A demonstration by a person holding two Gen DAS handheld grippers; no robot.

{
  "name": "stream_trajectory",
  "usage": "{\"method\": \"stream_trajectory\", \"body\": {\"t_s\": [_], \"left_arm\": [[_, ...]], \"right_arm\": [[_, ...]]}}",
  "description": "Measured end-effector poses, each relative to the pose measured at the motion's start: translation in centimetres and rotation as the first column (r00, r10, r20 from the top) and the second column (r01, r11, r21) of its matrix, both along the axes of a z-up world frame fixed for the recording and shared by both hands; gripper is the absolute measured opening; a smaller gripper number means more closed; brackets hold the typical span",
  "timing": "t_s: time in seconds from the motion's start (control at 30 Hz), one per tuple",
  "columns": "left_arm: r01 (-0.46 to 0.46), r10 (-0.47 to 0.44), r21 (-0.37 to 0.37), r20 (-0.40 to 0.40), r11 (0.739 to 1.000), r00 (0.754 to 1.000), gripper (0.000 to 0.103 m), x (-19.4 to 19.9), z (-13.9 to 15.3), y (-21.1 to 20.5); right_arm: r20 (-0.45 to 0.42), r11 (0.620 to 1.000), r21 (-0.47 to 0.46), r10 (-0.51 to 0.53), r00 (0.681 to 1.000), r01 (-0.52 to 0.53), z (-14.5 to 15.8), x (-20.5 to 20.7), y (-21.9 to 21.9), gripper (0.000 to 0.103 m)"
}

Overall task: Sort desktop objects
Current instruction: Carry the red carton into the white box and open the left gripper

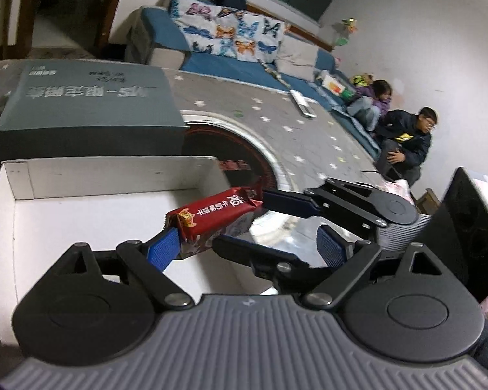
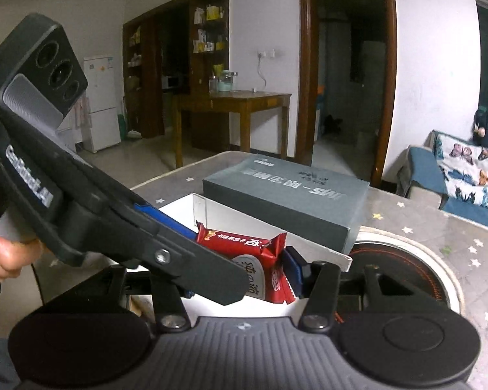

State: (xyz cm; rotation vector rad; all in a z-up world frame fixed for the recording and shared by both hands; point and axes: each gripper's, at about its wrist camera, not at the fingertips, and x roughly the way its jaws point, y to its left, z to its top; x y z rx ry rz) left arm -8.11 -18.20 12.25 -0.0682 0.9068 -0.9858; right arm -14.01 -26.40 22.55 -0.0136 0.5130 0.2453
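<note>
Star-print table [image 1: 276, 110] | L gripper [image 1: 247, 247] jaws apart | R gripper [image 2: 240, 269] clamped on red snack pack [image 2: 244, 243]

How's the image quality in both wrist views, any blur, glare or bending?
Left wrist view: strong fisheye bending, dark corners, the grey box and table softly blurred, the red snack packet fairly sharp. Right wrist view: dim indoor light, curved doorway, the left gripper blocking much of the frame, the packet's wrapper slightly glossy.
</note>
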Motion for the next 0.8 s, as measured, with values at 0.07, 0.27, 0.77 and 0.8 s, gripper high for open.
{"method": "stream_trajectory", "body": {"t_s": [0.07, 0.27, 0.77, 0.8], "left_arm": [[-0.009, 0.009, 0.014, -0.018, 1.0, 1.0, 0.09, 1.4, -0.9, -0.4], [-0.012, 0.016, 0.046, -0.091, 0.999, 0.996, 0.09, 4.7, -3.9, -1.6], [-0.005, 0.01, 0.036, -0.139, 0.999, 0.99, 0.09, 7.7, -6.5, -1.8], [-0.004, 0.008, 0.033, -0.137, 0.999, 0.991, 0.09, 7.7, -6.5, -1.7]], "right_arm": [[-0.018, 1.0, 0.008, 0.006, 1.0, -0.006, -0.5, 1.5, -0.3, 0.052], [-0.12, 1.0, -0.006, -0.009, 0.993, 0.008, -3.4, 5.2, -1.2, 0.052], [-0.192, 0.998, -0.041, -0.052, 0.98, 0.045, -7.0, 8.7, -1.6, 0.056], [-0.19, 0.998, -0.043, -0.052, 0.98, 0.045, -6.9, 8.7, -1.5, 0.058]]}}
